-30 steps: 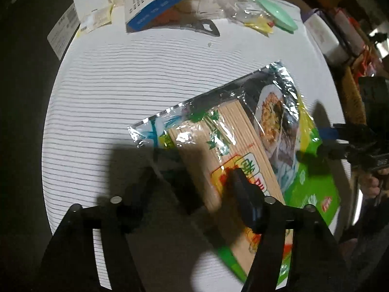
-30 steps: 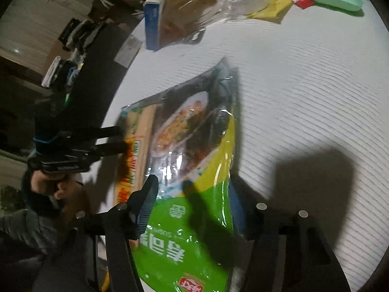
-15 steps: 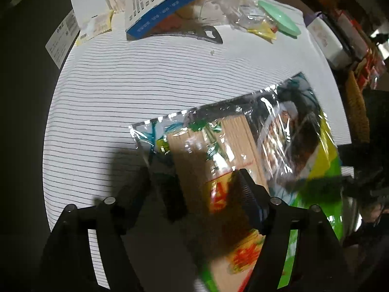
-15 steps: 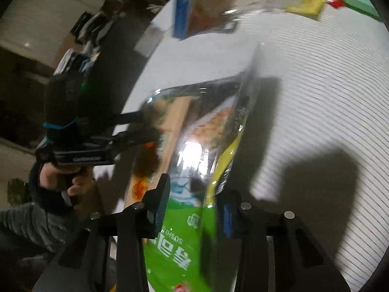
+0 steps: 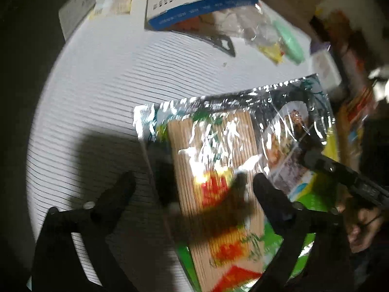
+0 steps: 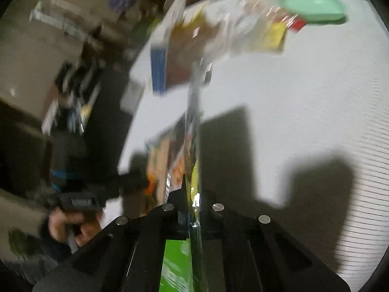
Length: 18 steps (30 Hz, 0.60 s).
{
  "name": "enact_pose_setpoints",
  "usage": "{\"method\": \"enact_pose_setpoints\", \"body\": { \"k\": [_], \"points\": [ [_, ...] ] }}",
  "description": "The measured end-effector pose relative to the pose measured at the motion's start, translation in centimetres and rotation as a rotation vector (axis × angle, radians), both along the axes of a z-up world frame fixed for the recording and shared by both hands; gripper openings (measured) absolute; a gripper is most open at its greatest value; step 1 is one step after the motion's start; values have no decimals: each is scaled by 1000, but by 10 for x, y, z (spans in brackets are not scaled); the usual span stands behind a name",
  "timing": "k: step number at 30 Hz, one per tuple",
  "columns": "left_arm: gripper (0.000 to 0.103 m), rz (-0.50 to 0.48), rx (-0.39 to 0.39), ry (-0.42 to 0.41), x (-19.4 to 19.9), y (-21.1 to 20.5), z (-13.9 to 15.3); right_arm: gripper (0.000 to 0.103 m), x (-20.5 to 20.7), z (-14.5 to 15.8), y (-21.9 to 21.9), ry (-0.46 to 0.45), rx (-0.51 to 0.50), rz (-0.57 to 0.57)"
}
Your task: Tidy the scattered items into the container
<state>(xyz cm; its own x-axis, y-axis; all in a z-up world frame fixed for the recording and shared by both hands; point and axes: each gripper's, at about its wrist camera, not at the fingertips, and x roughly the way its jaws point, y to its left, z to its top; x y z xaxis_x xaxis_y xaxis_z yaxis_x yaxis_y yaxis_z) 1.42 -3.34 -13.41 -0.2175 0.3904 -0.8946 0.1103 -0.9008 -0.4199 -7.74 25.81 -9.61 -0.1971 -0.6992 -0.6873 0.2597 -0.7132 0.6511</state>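
A packet of dry noodles (image 5: 218, 150) in clear and green wrap lies tilted above the striped white tablecloth (image 5: 109, 85). My right gripper (image 6: 192, 194) is shut on its green edge, so in the right wrist view the noodle packet (image 6: 192, 131) stands edge-on. The right gripper (image 5: 308, 155) reaches in from the right in the left wrist view. My left gripper (image 5: 193, 182) is open and its jaws are opening, one finger on each side of the packet's near end, with no pad pressing. A blue and white box (image 5: 201, 0) lies at the table's far side.
Around the box (image 6: 158, 70) lie clear bags with yellow sachets (image 5: 269, 48), a mint-green plate (image 6: 313, 4) and a flat metal opener (image 5: 218, 41). A person's hand (image 6: 70, 223) holds the left gripper (image 6: 136, 182). Cluttered shelves stand past the table's edge.
The right jaws closed on the packet's green edge and lifted it, so it tipped up from flat. The left jaws spread wider around its near end.
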Motion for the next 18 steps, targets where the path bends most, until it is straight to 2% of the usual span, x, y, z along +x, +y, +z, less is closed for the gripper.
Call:
{"method": "enact_pose_setpoints", "body": {
  "k": [3,5,8,11,14,15,18],
  "points": [
    [102,-54,-78,10,-2,13,0,2,-1,9,17,7,-95,-40],
    [103,-61,-100,13,-3,18,-1,2,5,20,20,33,-158,-38],
    [103,-8,-71,16,-5,15,-1,2,14,37,22,94,-138,-15],
    [103,72,-15,28,-8,9,-1,2,19,40,24,97,-150,-24],
    [103,120,15,36,-10,6,-2,2,17,42,14,124,-99,-37],
    [103,131,34,36,-11,6,-2,2,18,42,13,128,-89,-41],
    [103,145,265,33,-14,-5,-11,2,17,39,8,149,-41,-33]
  ]
}}
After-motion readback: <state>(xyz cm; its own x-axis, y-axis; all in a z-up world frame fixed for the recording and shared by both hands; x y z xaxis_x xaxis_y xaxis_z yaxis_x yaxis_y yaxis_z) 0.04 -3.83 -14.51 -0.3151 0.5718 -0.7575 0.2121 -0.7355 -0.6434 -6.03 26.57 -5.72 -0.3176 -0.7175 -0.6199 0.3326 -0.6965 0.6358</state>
